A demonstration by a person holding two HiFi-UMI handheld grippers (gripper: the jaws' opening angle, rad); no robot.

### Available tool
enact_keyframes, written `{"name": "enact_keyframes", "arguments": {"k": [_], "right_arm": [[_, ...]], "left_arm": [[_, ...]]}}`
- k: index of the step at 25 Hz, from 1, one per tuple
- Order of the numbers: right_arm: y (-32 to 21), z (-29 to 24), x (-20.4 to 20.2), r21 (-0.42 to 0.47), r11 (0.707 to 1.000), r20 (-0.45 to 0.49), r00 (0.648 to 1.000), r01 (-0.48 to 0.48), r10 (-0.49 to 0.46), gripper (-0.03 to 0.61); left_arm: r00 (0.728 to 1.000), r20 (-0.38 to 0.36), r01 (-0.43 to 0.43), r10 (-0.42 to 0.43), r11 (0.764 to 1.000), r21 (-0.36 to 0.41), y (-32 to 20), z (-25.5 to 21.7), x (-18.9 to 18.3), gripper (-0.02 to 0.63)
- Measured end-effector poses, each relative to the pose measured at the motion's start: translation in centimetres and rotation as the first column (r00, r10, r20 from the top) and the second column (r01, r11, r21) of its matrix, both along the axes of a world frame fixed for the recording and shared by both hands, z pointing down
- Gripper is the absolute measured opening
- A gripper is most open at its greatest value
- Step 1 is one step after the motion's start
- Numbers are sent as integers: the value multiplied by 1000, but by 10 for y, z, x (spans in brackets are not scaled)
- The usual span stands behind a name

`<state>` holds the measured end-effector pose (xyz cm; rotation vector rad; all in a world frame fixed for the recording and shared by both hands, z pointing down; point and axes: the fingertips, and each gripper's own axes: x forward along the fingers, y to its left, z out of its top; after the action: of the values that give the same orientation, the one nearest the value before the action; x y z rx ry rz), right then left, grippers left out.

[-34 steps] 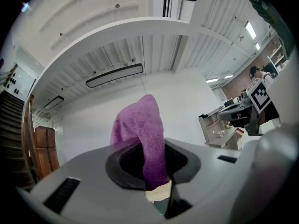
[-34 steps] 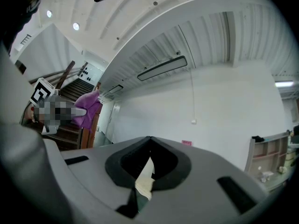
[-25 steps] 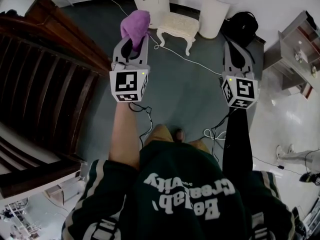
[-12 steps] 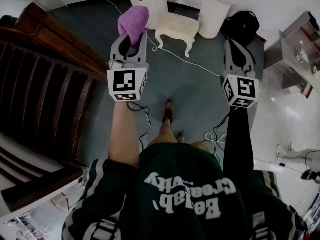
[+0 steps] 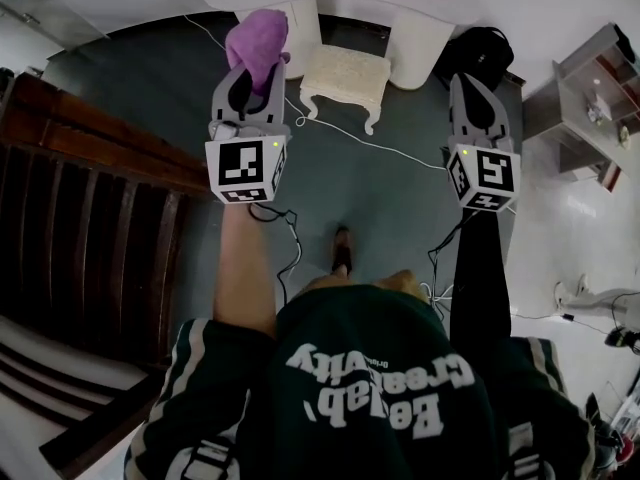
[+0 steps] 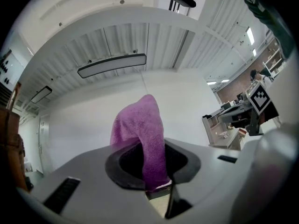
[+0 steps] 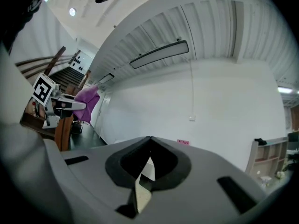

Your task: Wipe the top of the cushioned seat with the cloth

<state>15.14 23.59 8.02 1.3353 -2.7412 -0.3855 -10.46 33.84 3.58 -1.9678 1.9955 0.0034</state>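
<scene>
My left tongs [image 5: 252,80] are clamped on the purple cloth [image 5: 257,38], which bunches up past the tips. It sits near the cushioned seat [image 5: 345,68] on the floor, not touching it. My right tongs [image 5: 472,93] are closed, tips together, nothing between them.

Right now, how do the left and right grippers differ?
The left gripper is shut on the purple cloth, which sticks up past its jaws; the right gripper is shut on nothing. In the head view the left gripper shows beside the cushioned seat, the right gripper nearer the black bag. Both point forward, and both carry marker cubes.
</scene>
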Motion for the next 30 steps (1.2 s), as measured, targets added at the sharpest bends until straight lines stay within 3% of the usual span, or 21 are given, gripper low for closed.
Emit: {"name": "enact_keyframes", "arguments": {"k": [5,14,30], "right_arm": [[-36,1,-24,-15,999,0,1000,-29,29,8],[-92,13,-39,-25,998,-14,999,-50,50,8],[-286,9,-32,-43,998,17,999,-51,52,8]], "left_arm": [[999,0,-36,36,999,-15,-45,-1,-24,92],[998,-5,-68,68,997,-29,-111,12,-37,92],[996,-3,-94,94,993,-77,-311,17,-19,92]]}}
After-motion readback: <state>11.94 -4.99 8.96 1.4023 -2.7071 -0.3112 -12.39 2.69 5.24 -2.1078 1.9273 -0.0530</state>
